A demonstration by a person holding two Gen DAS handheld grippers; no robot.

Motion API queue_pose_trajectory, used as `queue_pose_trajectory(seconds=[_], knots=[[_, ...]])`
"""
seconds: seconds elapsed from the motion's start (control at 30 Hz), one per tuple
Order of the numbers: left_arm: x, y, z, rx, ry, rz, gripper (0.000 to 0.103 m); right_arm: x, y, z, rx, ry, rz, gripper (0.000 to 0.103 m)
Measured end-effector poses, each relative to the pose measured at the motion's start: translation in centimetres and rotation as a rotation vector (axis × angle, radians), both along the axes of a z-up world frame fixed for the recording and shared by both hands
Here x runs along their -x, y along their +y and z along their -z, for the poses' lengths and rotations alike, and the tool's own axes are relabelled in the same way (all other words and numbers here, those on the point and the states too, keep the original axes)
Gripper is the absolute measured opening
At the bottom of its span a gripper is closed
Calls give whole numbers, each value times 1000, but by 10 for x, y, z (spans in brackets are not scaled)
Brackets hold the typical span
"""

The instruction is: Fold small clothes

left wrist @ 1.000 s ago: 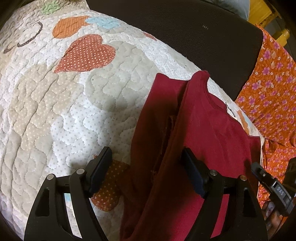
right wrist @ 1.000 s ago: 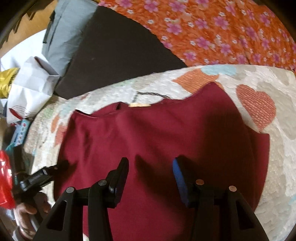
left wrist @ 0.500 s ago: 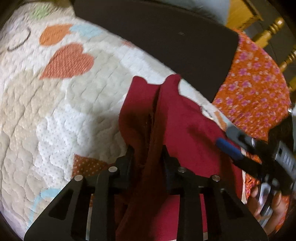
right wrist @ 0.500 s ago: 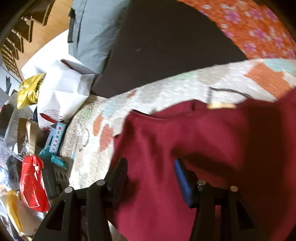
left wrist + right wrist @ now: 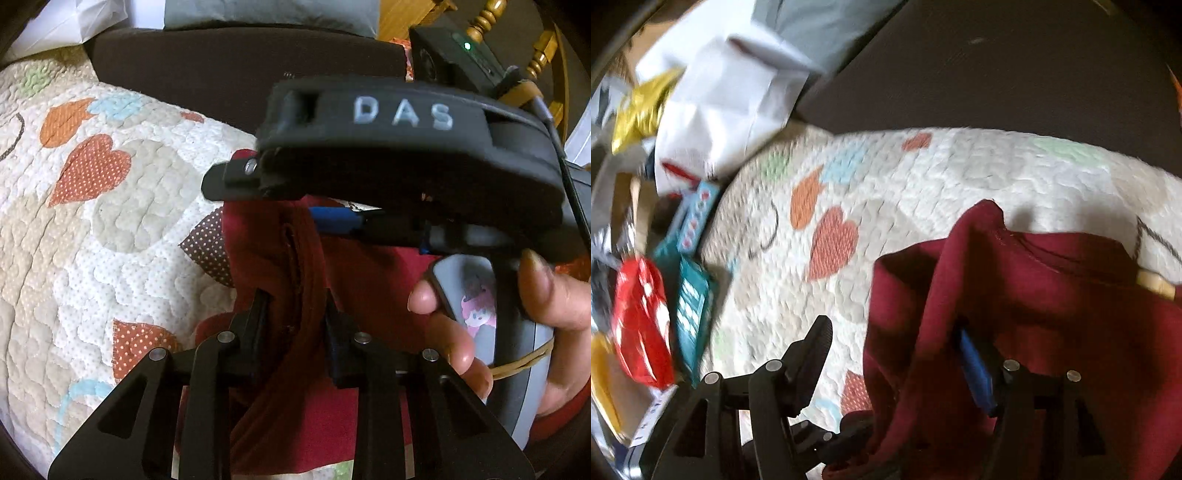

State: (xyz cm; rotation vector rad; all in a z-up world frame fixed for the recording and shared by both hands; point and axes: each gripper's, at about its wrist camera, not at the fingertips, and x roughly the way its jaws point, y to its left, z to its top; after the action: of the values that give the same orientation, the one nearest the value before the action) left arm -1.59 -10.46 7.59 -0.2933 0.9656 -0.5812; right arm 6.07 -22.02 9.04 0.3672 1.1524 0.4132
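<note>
A dark red shirt (image 5: 280, 258) lies on a quilted heart-pattern blanket (image 5: 110, 229). My left gripper (image 5: 295, 317) is shut on a bunched fold of the shirt's edge and holds it raised. My right gripper (image 5: 264, 201), held by a hand (image 5: 546, 295), crosses close in front of the left camera, just above that fold. In the right wrist view the right gripper (image 5: 894, 347) has its jaws opening. The shirt's raised ridge (image 5: 923, 288) stands between them; the blue pad (image 5: 973, 362) is beside the cloth and the other finger (image 5: 816, 343) is over bare quilt (image 5: 923, 177).
A dark brown cushion (image 5: 240, 70) borders the quilt's far edge. Beyond it lie a grey pillow (image 5: 820, 22) and a white paper bag (image 5: 720, 96). A red packet (image 5: 639, 317) and teal boxes (image 5: 690, 299) crowd the quilt's left edge. Wooden chair spindles (image 5: 480, 18) stand far right.
My left gripper shut on the shirt's edge and lifted it a little. My right gripper swept left across the shirt to that same edge with its jaws widening, and now fills the left camera's upper view.
</note>
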Motion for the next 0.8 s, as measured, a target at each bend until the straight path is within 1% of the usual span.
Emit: queue_pose_trajectory(seconds=[0.1, 0.17, 0.2, 0.23, 0.27, 0.3, 0.33, 0.37, 0.4, 0.47, 0.53, 0.6, 0.67, 0.73, 0.8], knots=[[2, -2, -4, -5, 1, 9, 25, 1, 9, 5, 106, 18, -51, 64], [6, -5, -9, -18, 8, 41, 25, 4, 9, 10, 148, 7, -73, 48], [7, -6, -12, -38, 10, 51, 25, 7, 7, 9, 157, -12, -80, 44], [7, -4, -15, -42, 14, 59, 26, 12, 6, 8, 178, -48, -81, 30], [7, -3, -20, -26, 28, 81, 33, 19, 4, 4, 213, -93, -75, 22], [7, -1, -24, -10, 39, 100, 42, 24, 2, 1, 233, -126, -71, 21], [8, 3, -30, 9, 38, 106, 44, 32, -4, -2, 251, -164, -60, 19], [10, 8, -37, 23, 25, 100, 47, 36, -10, -4, 252, -176, -47, 19], [11, 11, -41, 32, 14, 97, 53, 41, -21, -5, 236, -185, -14, 18], [14, 13, -46, 39, -4, 93, 60, 48, -39, -8, 173, -202, 36, 18], [18, 7, -45, 11, 10, 104, 60, 54, -51, -11, 131, -208, 67, 18], [20, 0, -42, 3, 21, 116, 60, 58, -58, -15, 118, -211, 83, 18], [31, -10, -43, 24, 32, 166, 60, 62, -63, -20, 120, -226, 95, 17], [41, -23, -45, 46, 49, 252, 60, 65, -69, -25, 118, -238, 116, 17], [52, -34, -50, 23, 7, 298, 60, 71, -81, -30, 99, -248, 131, 17]])
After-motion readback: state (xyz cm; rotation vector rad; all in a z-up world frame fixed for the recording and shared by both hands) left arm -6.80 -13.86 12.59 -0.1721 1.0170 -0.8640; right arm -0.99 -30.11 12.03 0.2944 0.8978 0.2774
